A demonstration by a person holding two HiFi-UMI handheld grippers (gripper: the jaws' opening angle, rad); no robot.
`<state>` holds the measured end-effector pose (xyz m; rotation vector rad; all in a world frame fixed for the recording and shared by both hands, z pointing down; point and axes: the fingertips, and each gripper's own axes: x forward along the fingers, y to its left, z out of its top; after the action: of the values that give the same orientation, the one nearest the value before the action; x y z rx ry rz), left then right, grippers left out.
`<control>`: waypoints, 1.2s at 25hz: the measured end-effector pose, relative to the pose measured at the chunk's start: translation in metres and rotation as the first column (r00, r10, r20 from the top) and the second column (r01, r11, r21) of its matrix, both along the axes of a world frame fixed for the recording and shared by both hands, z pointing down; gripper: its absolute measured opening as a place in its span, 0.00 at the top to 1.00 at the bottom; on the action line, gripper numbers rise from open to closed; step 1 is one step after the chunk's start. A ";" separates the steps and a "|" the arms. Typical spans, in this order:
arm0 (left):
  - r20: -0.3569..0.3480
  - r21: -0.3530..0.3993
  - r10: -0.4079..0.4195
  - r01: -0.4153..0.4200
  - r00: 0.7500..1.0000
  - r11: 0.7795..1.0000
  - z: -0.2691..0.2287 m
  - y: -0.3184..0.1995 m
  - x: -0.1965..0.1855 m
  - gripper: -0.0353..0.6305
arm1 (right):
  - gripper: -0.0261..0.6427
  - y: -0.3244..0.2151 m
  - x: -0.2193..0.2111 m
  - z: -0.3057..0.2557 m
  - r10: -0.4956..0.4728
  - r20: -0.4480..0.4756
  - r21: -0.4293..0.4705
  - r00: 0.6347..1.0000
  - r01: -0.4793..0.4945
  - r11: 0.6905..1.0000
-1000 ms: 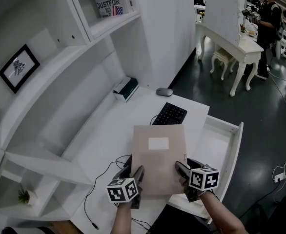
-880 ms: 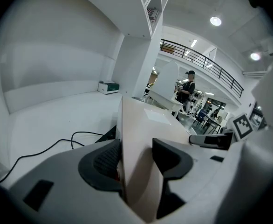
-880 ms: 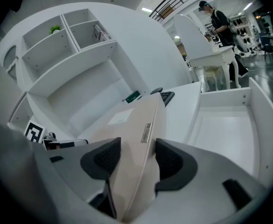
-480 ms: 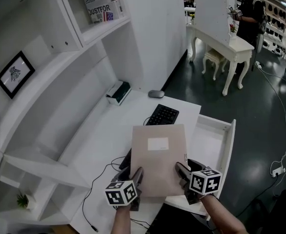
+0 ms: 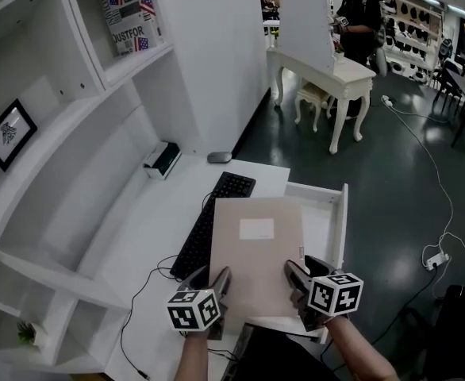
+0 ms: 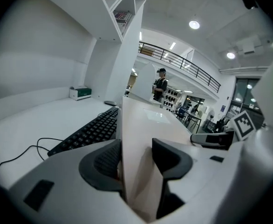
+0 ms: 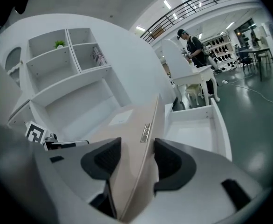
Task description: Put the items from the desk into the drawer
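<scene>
Since both hands carried the load across, I note the beige folder (image 5: pixel 256 252) now hangs partly over the open drawer (image 5: pixel 341 213), at approx 3 o'clock of the keyboard (image 5: pixel 209 230). A sec ago it hung over that keyboard's near end. Left gripper (image 5: pixel 211 279) pinches the folder's near edge toward 7 o'clock. Right gripper (image 5: pixel 306 270) pinches it toward 5 o'clock. Each gripper view shows pads on both faces, nothing else btwn them. Folder rides clear of the desk (image 5: pixel 133 228), roughly flat, label side up. Diff vs earlier frame: the keyboard is exposed along its length at the folder's 9 o'clock, where before only its far end showed at 12 o'clock; grip pts look unchanged. Assessment: transfer approx half done; folder needs more travel toward 3 o'clock, then lowering into the drawer. Mouse (image 5: pixel 219 157) and small box (image 5: pixel 163 159) sit on the desk at 11 o'clock of the folder.
</scene>
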<state>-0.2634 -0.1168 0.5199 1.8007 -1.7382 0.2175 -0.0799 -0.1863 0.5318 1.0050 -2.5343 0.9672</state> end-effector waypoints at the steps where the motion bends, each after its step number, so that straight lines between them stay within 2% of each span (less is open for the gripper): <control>1: -0.002 0.004 0.016 -0.016 1.000 1.000 0.000 -0.001 0.008 0.63 | 0.63 0.002 0.010 -0.001 0.016 -0.002 0.004 1.000 -0.016 1.000; 8: -0.018 0.008 0.132 -0.132 0.991 0.991 0.003 -0.004 0.069 0.63 | 0.64 0.021 0.077 -0.003 0.129 -0.024 0.012 0.991 -0.129 0.992; 14: -0.028 0.003 0.229 -0.229 0.973 0.973 0.005 -0.011 0.119 0.63 | 0.64 0.034 0.129 -0.004 0.226 -0.047 0.010 0.973 -0.226 0.974; 21: -0.038 -0.002 0.312 -0.313 0.949 0.950 0.009 -0.032 0.164 0.63 | 0.64 0.030 0.176 -0.004 0.314 -0.068 0.009 0.947 -0.314 0.949; 30: -0.061 -0.026 0.369 -0.371 0.927 0.928 0.023 -0.062 0.209 0.63 | 0.65 0.011 0.221 0.007 0.369 -0.099 -0.008 0.924 -0.371 0.928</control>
<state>-0.0539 -0.1792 0.5433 2.0761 -1.3333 0.3491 0.1414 -0.1750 0.5389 1.5216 -2.2903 1.0138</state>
